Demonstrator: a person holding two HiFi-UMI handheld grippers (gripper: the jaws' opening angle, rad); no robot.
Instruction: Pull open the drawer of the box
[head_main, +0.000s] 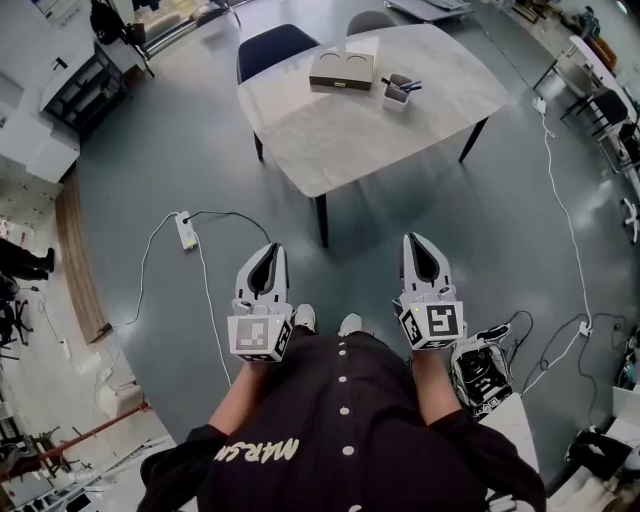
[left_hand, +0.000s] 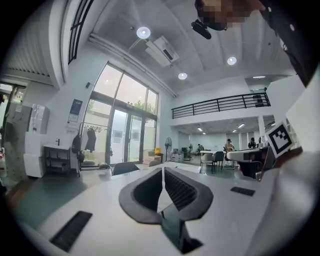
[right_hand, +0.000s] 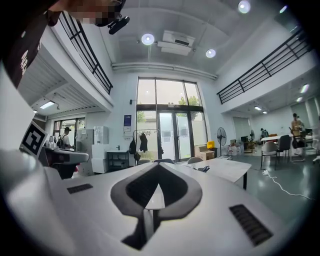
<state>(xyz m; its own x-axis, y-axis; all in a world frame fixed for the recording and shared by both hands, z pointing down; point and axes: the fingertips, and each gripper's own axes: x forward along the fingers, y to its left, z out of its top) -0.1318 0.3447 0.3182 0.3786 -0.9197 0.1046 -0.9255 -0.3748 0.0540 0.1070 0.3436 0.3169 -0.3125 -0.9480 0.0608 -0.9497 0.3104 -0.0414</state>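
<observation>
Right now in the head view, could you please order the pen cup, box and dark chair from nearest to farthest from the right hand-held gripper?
1. Pen cup, on the table, ahead of the right hand-held gripper.
2. Box, left of the cup, further back.
3. Dark chair, beyond the table's far left edge.

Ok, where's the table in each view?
Head view: table, top centre.
Left gripper view: pale strip at centre, just right of the dark chair.
Right gripper view: right of centre, one leg showing.
Shared landmark: the dark chair at the table's far edge.
</observation>
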